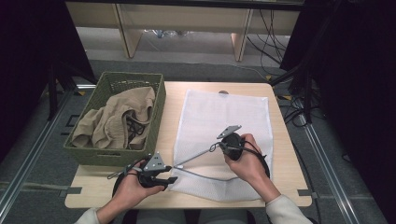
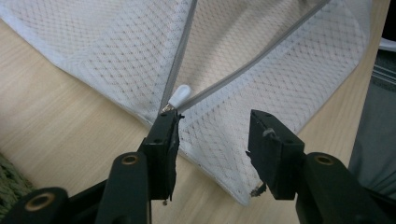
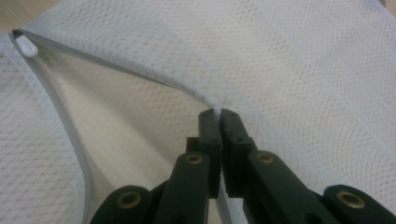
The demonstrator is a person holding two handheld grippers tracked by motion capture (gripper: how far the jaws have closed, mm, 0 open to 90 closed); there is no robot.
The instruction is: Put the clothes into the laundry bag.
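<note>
A white mesh laundry bag (image 1: 224,112) lies flat on the wooden table (image 1: 287,172) with its grey zipper undone. My right gripper (image 1: 220,145) is shut on the upper zipper edge (image 3: 140,74) and holds it lifted, so the mouth gapes. In the right gripper view the jaws (image 3: 219,112) pinch that edge. My left gripper (image 1: 172,172) sits at the bag's near left corner by the white zipper pull (image 2: 180,95). Its jaws (image 2: 215,119) stand open, with the bag's corner (image 2: 219,154) lying between them.
A green woven basket (image 1: 107,156) stands on the table's left side and holds a crumpled beige garment (image 1: 116,121). Bare wood shows along the table's near edge and to the right of the bag. Shelving legs and cables stand on the floor beyond.
</note>
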